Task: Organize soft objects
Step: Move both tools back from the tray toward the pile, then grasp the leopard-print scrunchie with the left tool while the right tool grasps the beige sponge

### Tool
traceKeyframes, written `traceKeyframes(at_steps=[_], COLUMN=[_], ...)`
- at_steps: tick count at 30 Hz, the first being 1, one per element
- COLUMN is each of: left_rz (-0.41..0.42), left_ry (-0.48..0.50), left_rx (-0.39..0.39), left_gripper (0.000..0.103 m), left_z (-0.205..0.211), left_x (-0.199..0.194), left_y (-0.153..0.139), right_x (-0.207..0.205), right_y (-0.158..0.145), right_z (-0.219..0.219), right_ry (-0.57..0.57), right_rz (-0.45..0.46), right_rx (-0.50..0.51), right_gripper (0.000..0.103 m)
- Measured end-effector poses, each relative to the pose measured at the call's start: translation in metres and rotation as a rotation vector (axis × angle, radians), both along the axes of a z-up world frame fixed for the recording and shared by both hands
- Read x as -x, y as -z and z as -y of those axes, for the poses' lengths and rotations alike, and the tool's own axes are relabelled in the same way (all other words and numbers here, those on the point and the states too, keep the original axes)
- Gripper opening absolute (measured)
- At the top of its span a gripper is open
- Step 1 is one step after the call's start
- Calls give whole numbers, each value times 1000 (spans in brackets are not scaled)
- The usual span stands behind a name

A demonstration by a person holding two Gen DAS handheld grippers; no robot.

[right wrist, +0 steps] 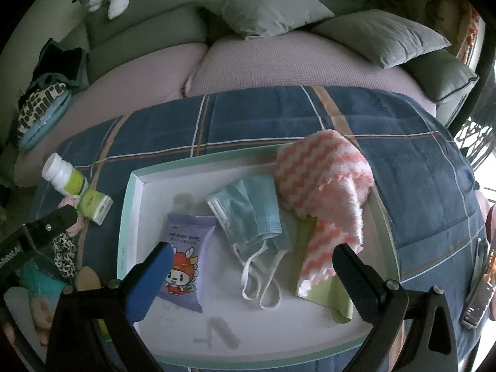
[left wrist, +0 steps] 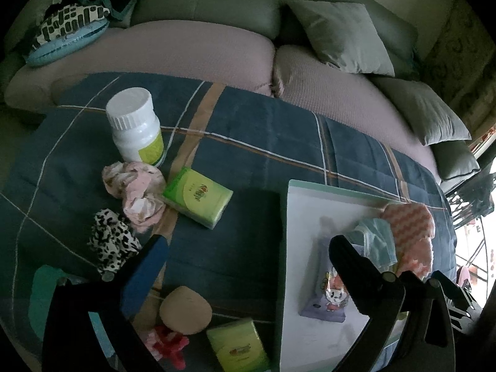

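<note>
Sofa (left wrist: 198, 52): it runs across the far side of your view, with grey cushions (left wrist: 344, 35) at its back.
Blanket (left wrist: 248, 142): the blue plaid cover lies over the surface in front of the sofa and carries everything else.
Tray (right wrist: 136, 186): the white, green-rimmed tray sits on the blanket under your right tongs, its long axis running left to right in the right wrist view.
Pink-and-white cloth (right wrist: 322, 179): it lies in the tray's far right corner, draped over the rim, long axis running toward you.
Face mask (right wrist: 248, 210): it lies mid-tray, just beside the cloth, its ear loops pointing toward you.
Wipes pack (right wrist: 186, 248): purple, flat in the tray's left part, long axis roughly toward you.
Tissue packs (left wrist: 198, 197): 2 green packs lie on the blanket left of the tray.
Bottle (left wrist: 136, 124): it stands upright, just beyond the pink scrunchie (left wrist: 136, 192).
Leopard scrunchie (left wrist: 111, 245): it lies beside your left tongs.
Left tongs (left wrist: 248, 248): spread wide, holding nothing.
Right tongs (right wrist: 251, 255): spread wide above the tray, empty.
</note>
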State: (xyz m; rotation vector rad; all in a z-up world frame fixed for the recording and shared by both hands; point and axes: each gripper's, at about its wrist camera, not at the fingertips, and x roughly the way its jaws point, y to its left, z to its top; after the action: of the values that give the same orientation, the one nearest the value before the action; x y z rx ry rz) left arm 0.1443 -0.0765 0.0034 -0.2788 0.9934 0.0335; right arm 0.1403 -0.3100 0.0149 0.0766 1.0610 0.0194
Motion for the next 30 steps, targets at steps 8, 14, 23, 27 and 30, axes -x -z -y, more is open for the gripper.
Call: traceKeyframes(at_steps=[8,14,23,27,30], left_rz=[63,69,47,35,26], left_ry=[-100,-193,-270,-267,-262], left_rx=[-6,-98,-100,-84,-73], left_gripper=[103,103,103,103,103], left_z=[-36,-68,-100,-104,-106], left_x=[13,29,45,44,43], left_y=[-24,-38,-42,-39,-36], right_x=[1,1,4,5,4], right_y=[-4,-6,-6,-5,-3], right_z=[-9,-14,-50,-76,-97], right_ry=[-17,-17,-122,-196,-246], right_rz=[23,32,32,36,36], right_rx=[-25,-37,-56,-59,-78], right_gripper=[103,103,103,103,103])
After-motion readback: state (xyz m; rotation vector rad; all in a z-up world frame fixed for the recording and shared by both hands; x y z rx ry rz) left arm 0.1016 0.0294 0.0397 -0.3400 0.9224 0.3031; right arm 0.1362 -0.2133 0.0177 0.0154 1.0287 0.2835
